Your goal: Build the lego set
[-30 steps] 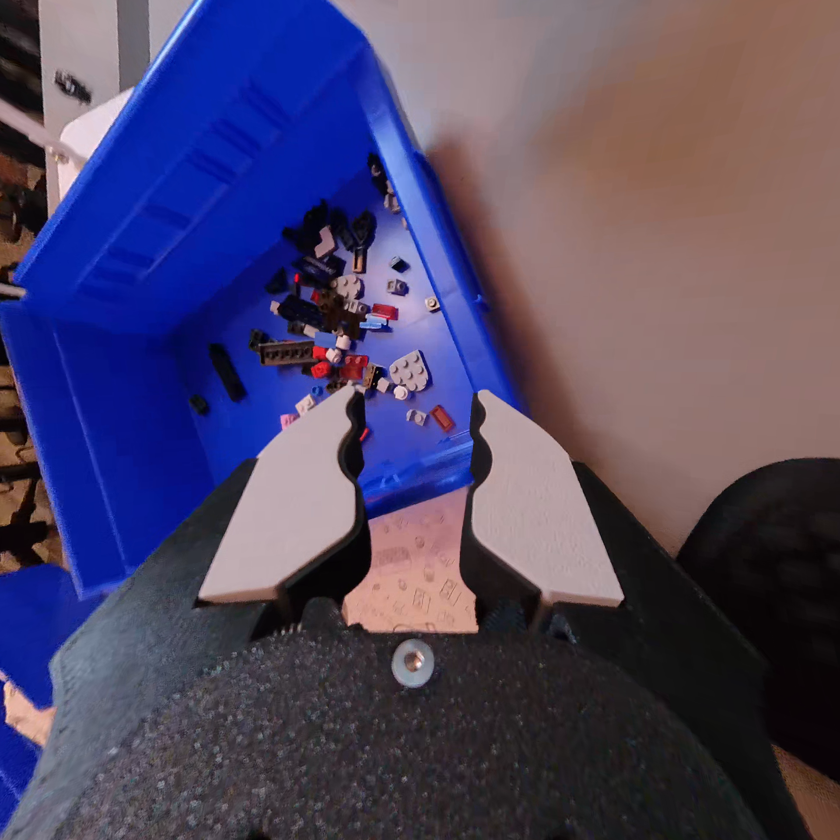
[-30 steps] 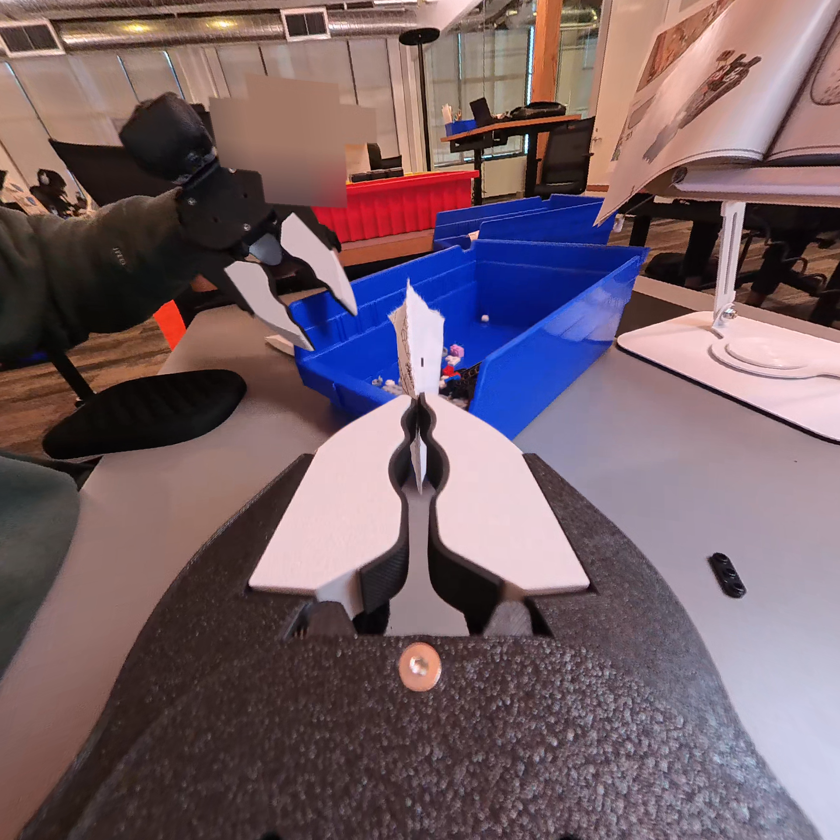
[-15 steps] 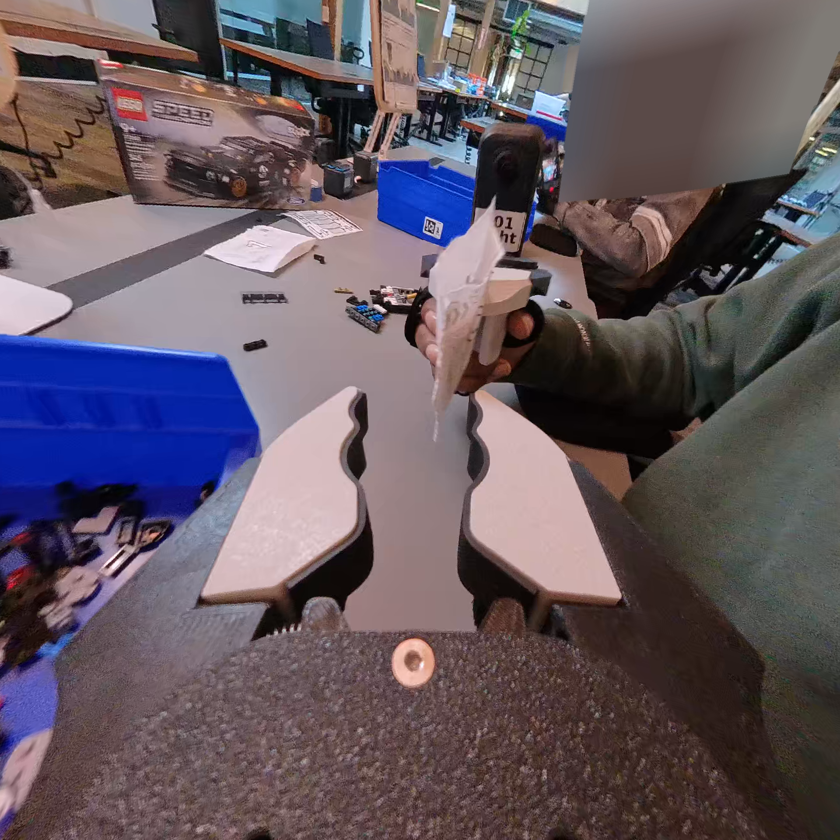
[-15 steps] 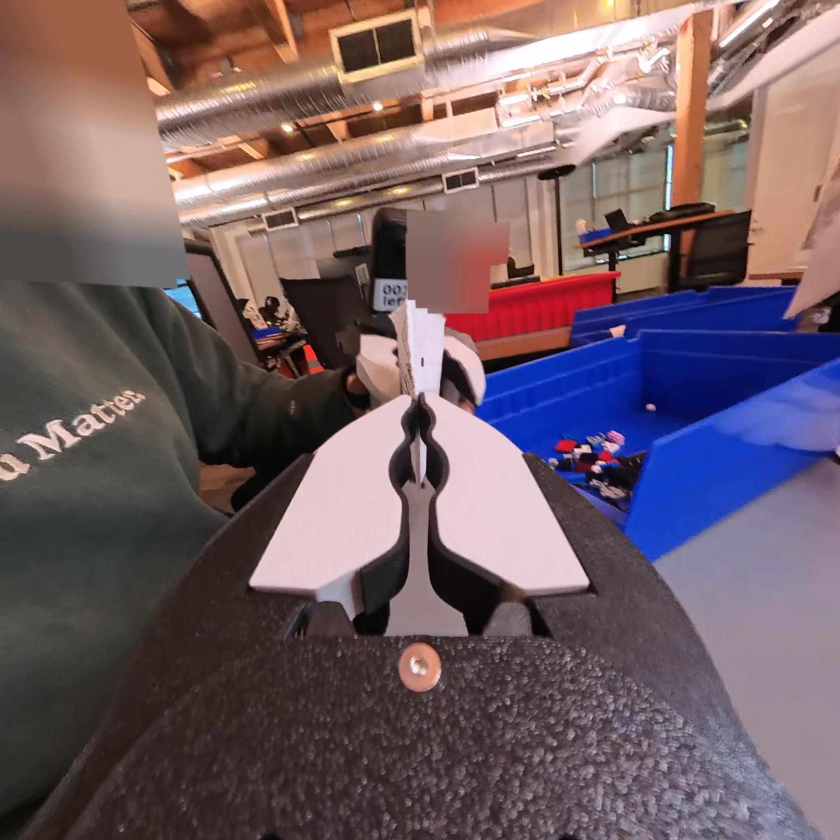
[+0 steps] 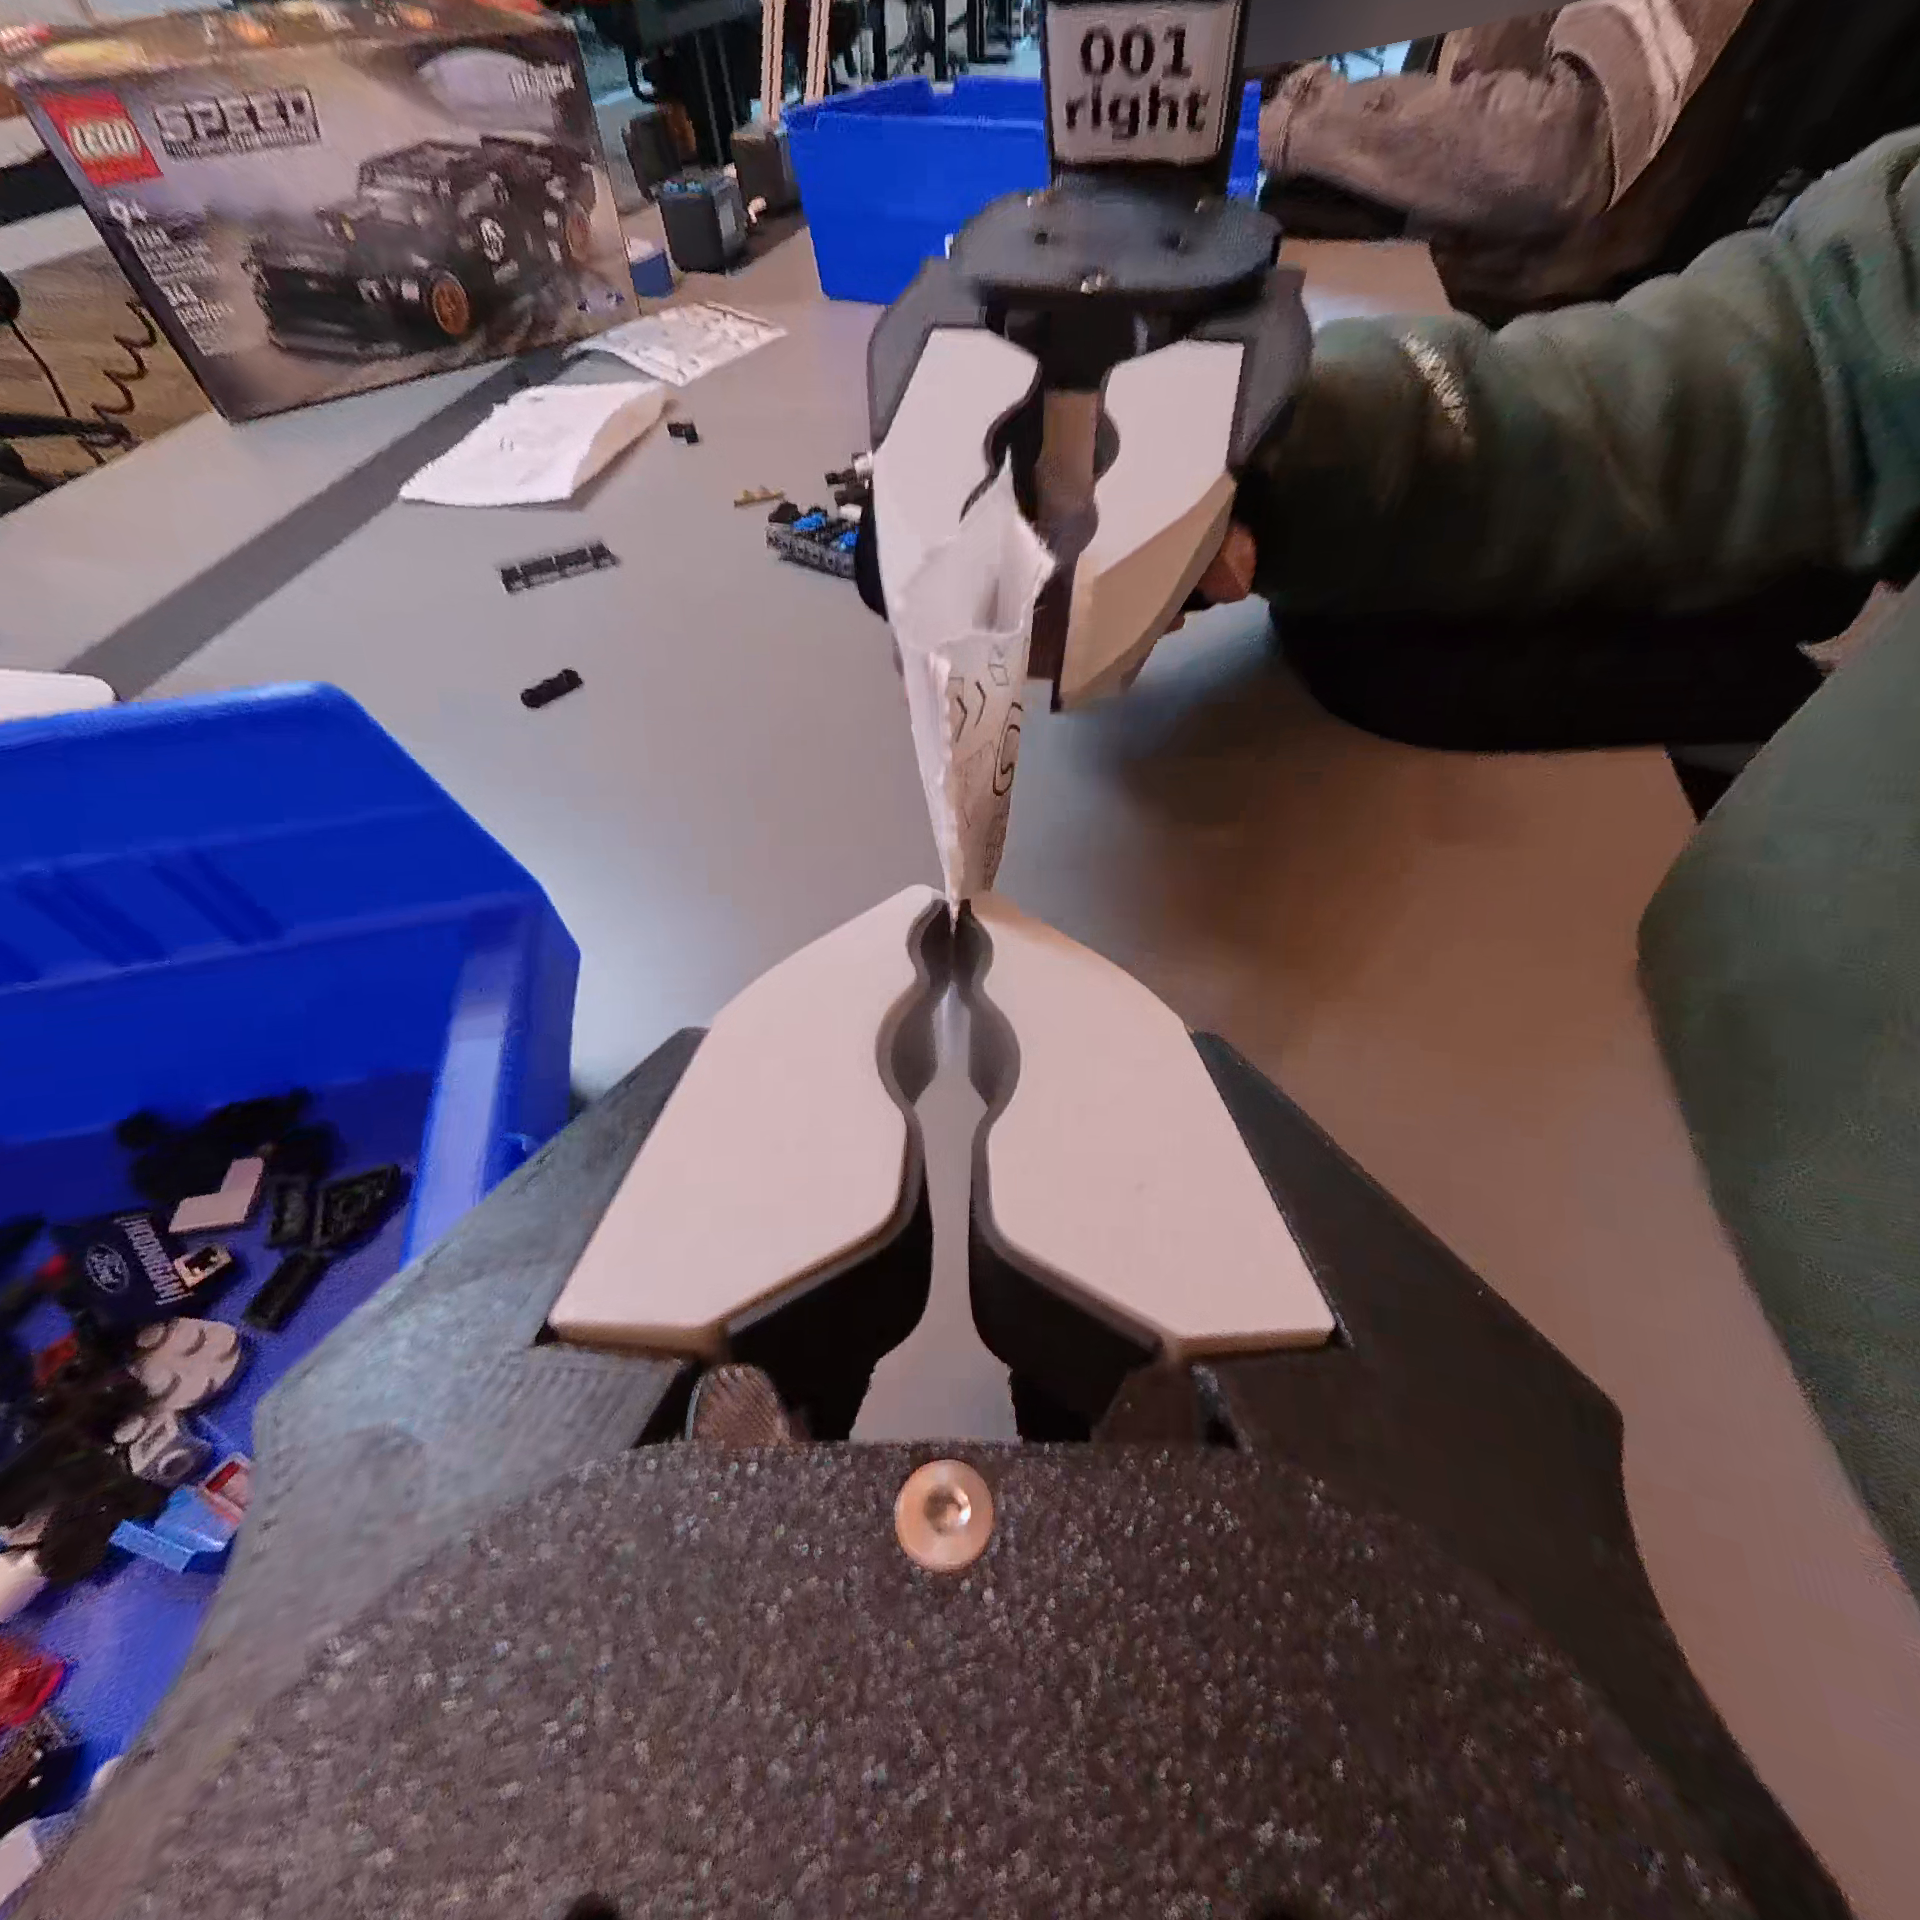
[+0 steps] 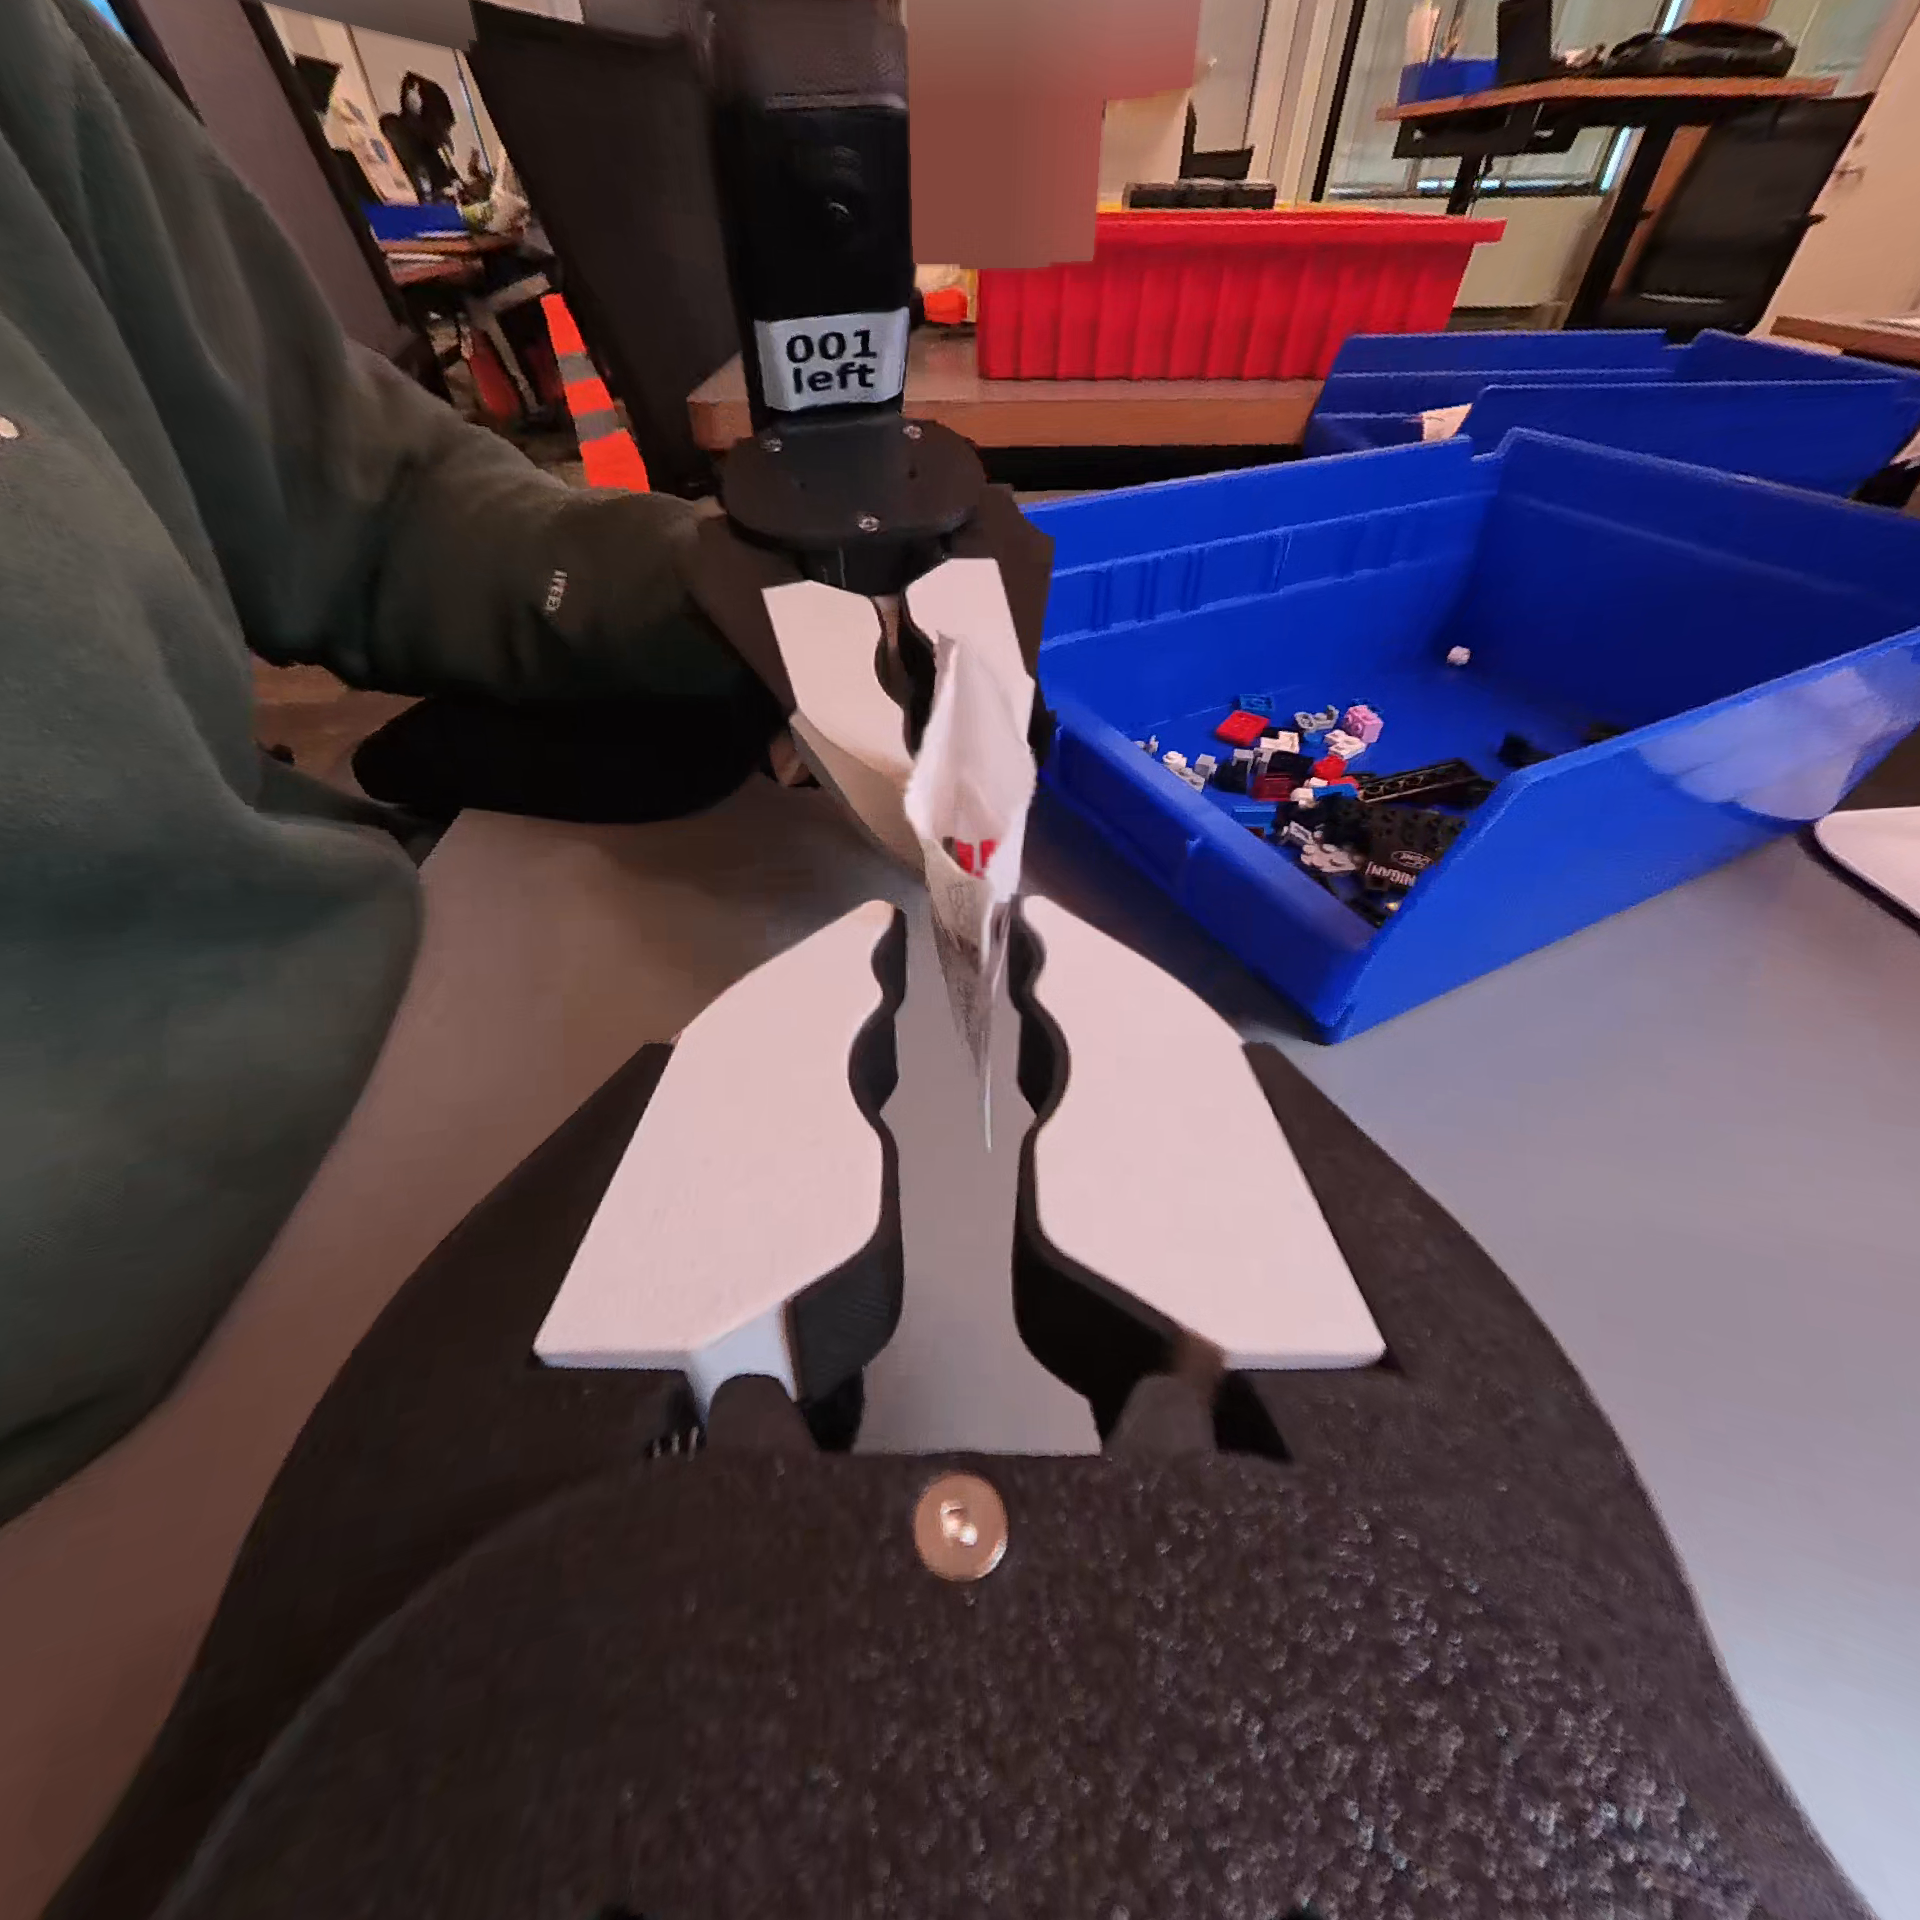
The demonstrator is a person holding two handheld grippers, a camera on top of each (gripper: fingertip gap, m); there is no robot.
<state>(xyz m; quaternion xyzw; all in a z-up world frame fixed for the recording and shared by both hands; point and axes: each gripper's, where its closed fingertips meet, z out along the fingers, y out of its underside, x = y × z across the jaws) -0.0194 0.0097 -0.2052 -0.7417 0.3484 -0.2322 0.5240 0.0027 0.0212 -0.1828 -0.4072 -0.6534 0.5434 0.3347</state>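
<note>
While one paper bag (image 5: 971,665) hangs — two claws: left claw (image 5: 954,914) pinching, right claw (image 6: 958,914) parted.

A second ago our left gripper (image 5: 954,914) hung spread over the blue bin (image 5: 312,831); now we have swung it to face the right gripper (image 6: 961,914) and pinched its fingers on the tip of the white paper bag (image 5: 971,707). Meanwhile our right fingers (image 6: 1164,1143), formerly clamped on it, have parted around it.
</note>
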